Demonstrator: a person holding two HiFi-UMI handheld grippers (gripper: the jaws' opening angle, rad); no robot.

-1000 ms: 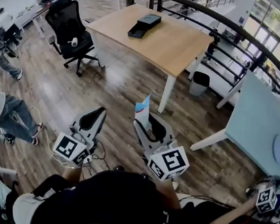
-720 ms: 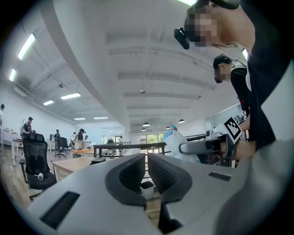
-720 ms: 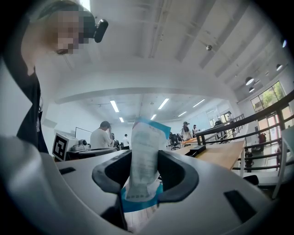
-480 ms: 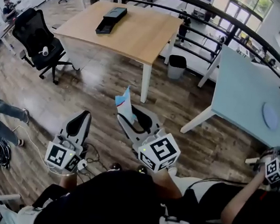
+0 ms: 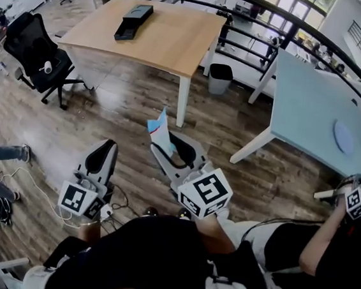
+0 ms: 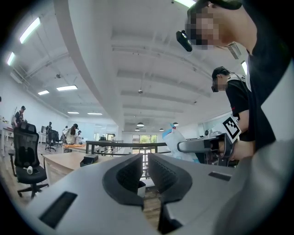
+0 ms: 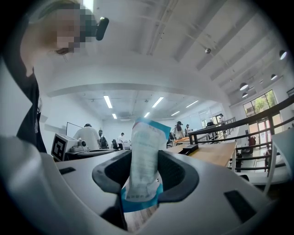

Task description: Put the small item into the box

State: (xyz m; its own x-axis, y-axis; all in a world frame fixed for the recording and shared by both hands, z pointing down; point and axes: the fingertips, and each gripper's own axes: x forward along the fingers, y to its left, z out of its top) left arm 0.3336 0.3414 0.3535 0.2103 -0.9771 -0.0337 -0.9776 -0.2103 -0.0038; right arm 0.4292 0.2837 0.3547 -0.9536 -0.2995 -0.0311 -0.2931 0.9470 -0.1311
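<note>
In the head view my right gripper [image 5: 170, 147] is shut on a small white and blue sachet [image 5: 160, 127], which stands upright between its jaws above the wooden floor. The right gripper view shows the sachet [image 7: 143, 160] pinched at its lower half, its top sticking out past my gripper [image 7: 144, 161]. My left gripper [image 5: 108, 146] hangs lower left, shut and holding nothing; its jaws [image 6: 143, 158] nearly touch. The black open box [image 5: 132, 21] lies on the wooden table [image 5: 172, 43], far ahead of both grippers. The box [image 7: 188, 149] also shows small in the right gripper view.
A black office chair [image 5: 39, 55] stands left of the wooden table, and a small bin [image 5: 220, 79] is at its right end. A pale blue table [image 5: 318, 116] fills the right side. Another person's marker cube [image 5: 355, 204] is at the right edge. Cables [image 5: 120, 200] lie on the floor.
The head view has swung to the right: the wooden table and the chair slid to the upper left and more of the blue table shows. Both grippers keep their pose, the sachet still held.
</note>
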